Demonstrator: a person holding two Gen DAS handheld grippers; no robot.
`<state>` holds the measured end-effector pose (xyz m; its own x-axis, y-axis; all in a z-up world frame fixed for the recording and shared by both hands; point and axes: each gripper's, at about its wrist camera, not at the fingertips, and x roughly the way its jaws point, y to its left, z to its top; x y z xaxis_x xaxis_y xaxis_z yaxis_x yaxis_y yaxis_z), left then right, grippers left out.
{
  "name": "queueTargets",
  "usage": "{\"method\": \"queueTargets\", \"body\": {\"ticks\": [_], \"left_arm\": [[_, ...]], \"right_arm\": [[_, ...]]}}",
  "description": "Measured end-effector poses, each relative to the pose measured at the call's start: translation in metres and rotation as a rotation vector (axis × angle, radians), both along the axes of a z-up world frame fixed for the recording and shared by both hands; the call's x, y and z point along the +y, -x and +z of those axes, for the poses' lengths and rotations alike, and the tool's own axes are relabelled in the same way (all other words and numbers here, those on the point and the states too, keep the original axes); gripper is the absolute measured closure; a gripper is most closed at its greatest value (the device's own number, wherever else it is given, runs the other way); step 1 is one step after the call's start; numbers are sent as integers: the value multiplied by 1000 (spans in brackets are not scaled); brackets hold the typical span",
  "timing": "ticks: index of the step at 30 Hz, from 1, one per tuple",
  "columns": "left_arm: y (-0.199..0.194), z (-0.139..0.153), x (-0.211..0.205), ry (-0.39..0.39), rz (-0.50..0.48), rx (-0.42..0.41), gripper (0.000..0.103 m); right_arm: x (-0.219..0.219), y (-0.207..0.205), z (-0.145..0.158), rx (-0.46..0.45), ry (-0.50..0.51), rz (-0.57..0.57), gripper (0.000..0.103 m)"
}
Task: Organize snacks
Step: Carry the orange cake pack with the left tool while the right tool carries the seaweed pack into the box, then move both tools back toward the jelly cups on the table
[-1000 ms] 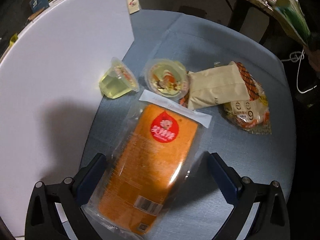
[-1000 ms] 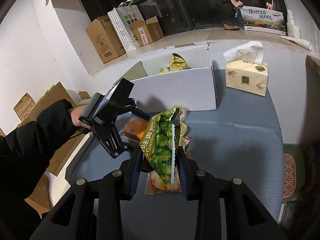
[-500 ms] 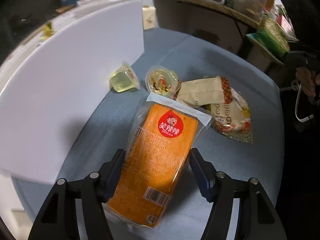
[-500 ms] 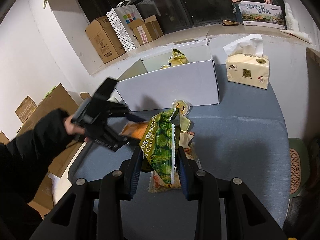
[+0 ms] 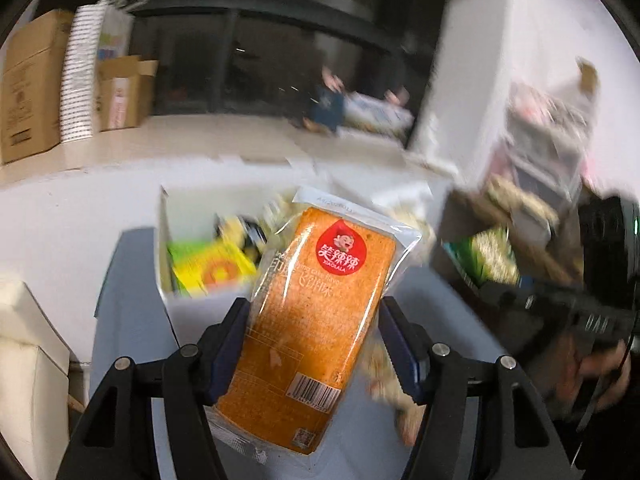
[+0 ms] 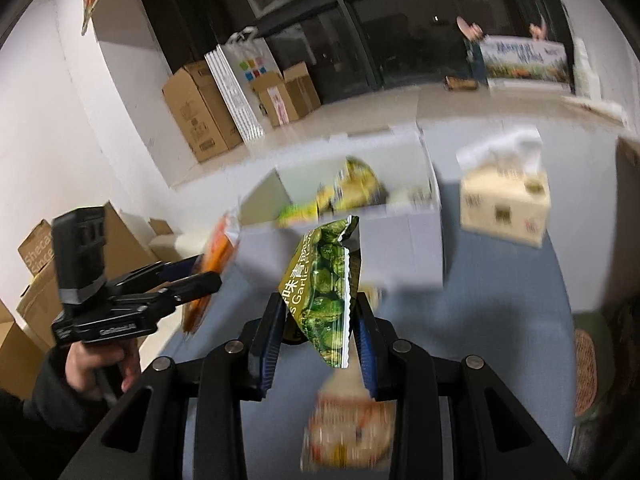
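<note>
We carry two packets at once. Our left gripper (image 5: 312,320) clamps the orange cake packet (image 5: 320,320), long axis running straight ahead along the fingers, lifted clear of the blue table (image 5: 128,320). The white box (image 5: 192,300) lies dead ahead, below the packet's far end. Our right gripper (image 6: 318,328) pinches the green pea bag (image 6: 324,288), upright; the box sits beyond it. The left looks nearer.

Left gripper (image 5: 312,320) clamps an orange cake packet (image 5: 316,320) between both blue pads, packet raised, red round label uppermost. Behind it: open white box (image 5: 200,304) holding yellow and green packs (image 5: 208,264). Right gripper (image 5: 560,312) at frame right, blurred.
</note>
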<state>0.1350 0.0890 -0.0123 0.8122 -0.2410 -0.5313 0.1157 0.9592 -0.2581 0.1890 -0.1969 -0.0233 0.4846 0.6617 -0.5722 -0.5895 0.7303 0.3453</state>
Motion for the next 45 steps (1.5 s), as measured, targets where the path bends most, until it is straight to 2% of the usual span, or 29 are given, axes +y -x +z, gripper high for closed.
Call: {"method": "queueTargets", "body": {"ticks": [3,8,10,11,12,13,14,15,16,18,21,26,29,33,36,38,41,43,45], "left_arm": [[-33,19,16,47,61,-13,33],[-91,28,20,48,122,-7,33],[-116,25,11,12,136,0,33],[-124,23,11,-9,142,10,29],[-131,18,8,-21,152,20,18],[-143,12,3,-32,164,44,9],[-148,9,3,-37,179,64,0],[-151,5,7,-13,177,78,0],[-153,2,9,18,162,88,0],[-149,-1,11,35,156,95,0],[-142,-5,10,16,158,88,0],[-128,-3,9,36,145,95,0],[-106,4,2,21,106,63,0],[-62,11,-17,-39,55,10,0],[-24,2,-32,-53,35,-12,0],[-3,-9,-40,-52,34,-15,0],[27,-35,-46,9,44,18,0],[41,-50,-50,31,42,30,0],[52,-61,-52,37,55,48,0]], "right_arm": [[15,-31,16,-10,-8,-17,66],[42,-82,31,-15,28,-47,66],[53,-102,32,-19,66,-64,66],[59,-114,31,-12,90,-70,65],[61,-121,29,-10,98,-75,63],[64,-128,28,-8,100,-76,57],[66,-135,25,0,105,-73,26],[68,-140,23,1,114,-88,8],[66,-141,23,-12,109,-107,0],[61,-144,22,-27,99,-126,0],[54,-147,13,37,82,-125,0],[39,-144,0,134,32,-125,0],[31,-132,0,143,12,-135,0],[13,-88,6,93,1,-107,0],[-1,-49,-4,81,12,-97,0],[-9,-29,-17,100,-3,-80,0],[-20,3,-47,160,-24,-54,0],[-23,20,-72,222,17,-42,0],[-25,30,-87,235,55,-55,0]]}}
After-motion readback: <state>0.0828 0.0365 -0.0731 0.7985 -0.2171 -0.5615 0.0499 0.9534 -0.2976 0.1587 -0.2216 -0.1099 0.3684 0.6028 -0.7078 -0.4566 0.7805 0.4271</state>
